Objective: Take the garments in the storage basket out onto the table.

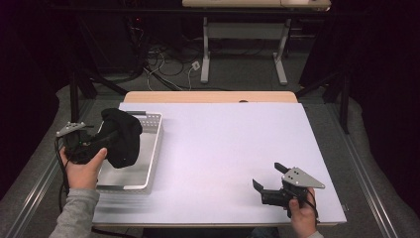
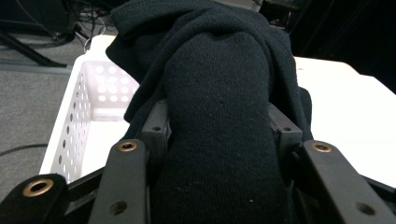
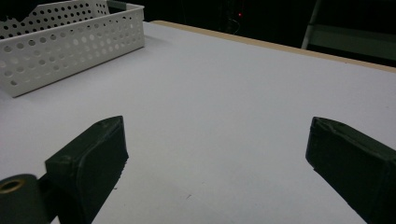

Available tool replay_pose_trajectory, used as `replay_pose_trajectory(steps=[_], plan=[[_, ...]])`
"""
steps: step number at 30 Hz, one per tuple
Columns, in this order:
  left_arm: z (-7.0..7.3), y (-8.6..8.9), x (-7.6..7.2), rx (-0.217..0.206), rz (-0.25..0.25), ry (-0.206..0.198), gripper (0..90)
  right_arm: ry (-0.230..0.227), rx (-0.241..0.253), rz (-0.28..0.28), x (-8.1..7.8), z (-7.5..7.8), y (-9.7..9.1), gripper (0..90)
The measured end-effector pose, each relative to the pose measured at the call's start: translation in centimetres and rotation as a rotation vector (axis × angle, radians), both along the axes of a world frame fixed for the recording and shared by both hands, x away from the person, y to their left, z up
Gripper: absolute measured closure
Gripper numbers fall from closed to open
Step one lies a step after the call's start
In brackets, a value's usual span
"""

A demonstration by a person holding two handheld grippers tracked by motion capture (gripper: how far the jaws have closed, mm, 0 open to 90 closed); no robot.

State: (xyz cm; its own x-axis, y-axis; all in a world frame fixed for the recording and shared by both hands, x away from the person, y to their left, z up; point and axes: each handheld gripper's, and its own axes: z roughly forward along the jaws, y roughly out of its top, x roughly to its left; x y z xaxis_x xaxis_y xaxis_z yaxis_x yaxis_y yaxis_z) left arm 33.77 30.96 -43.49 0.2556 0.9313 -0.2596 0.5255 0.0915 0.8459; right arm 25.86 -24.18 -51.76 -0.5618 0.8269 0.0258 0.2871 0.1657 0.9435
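Overhead, the tabletop (image 1: 223, 148) is a pale, almost white sheet with a strip of light wood along its far edge, set on a grey carpeted floor (image 1: 327, 124). Beyond it the room is dark; a tangle of cables (image 1: 168, 64) lies on the floor near the white legs of a second desk (image 1: 242, 44) at the back.

At the left end of the tabletop stands a white perforated basket (image 1: 153, 148), long side running away from the person. The black knit cloth (image 1: 121, 136) hangs bunched above the basket, over its left half, lifted clear of the basket floor as far as the high view shows.

The left gripper (image 1: 91, 146) has the cloth clamped: in the left gripper view the thick roll of cloth (image 2: 219, 140) fills the gap between the two black jaws, which press on it from either side (the jaws stand apart only by the bulk of the fabric). The basket's holed wall (image 2: 88, 107) shows behind and below the cloth.

The right gripper (image 1: 272, 186) sits low near the front right of the tabletop, well apart from cloth and basket. Its jaws are spread wide with nothing between them, and the right gripper view looks across bare tabletop (image 3: 224, 102) toward the basket (image 3: 65, 46) far off.
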Motion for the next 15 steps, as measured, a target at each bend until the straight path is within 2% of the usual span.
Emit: replay_pose_trajectory(steps=[15], plan=[[1.0,-1.2,-1.4,-0.019,-0.033,-0.062,54.0,-0.004,-0.007,0.004,0.0,0.0,0.0,5.2]])
